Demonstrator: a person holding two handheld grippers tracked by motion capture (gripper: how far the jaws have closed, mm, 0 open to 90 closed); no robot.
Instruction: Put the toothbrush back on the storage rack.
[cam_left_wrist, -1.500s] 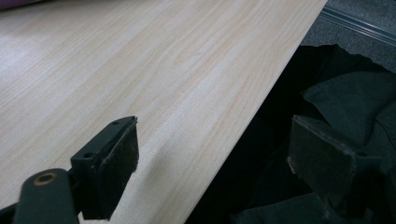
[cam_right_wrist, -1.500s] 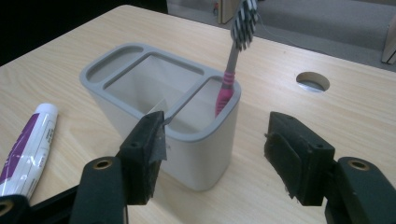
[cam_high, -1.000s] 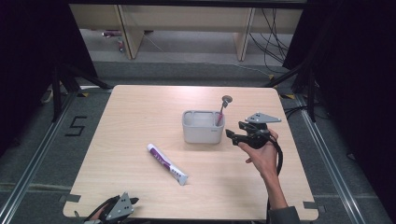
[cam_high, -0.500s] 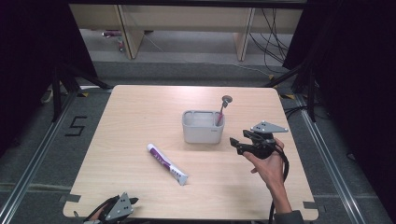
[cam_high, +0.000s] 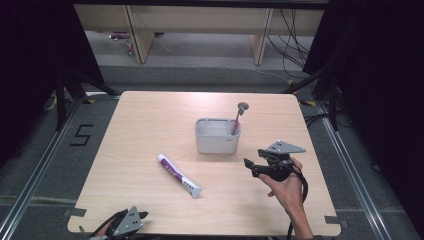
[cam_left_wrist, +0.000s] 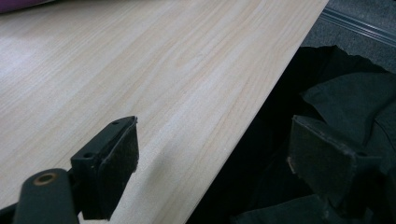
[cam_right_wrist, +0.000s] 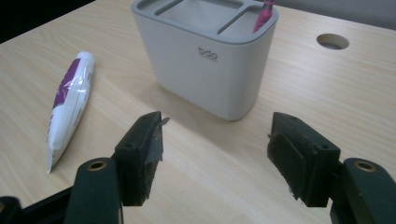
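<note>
Right gripper (cam_high: 248, 167): jaws spread, nothing between — holder (cam_high: 217, 136) at its 11 o'clock.
Left gripper (cam_high: 142, 215): spread, over the table (cam_high: 150, 115) edge.
Tube (cam_high: 178, 175): flat — holder's 7 o'clock.

White-and-purple tube (cam_high: 178, 175), grey holder (cam_high: 217, 135)

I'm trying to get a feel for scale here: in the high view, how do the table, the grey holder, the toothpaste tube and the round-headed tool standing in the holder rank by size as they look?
Largest to smallest:
1. table
2. grey holder
3. toothpaste tube, longer than the holder but much slimmer
4. round-headed tool, partly hidden inside the holder, so its full size is unsure
</note>
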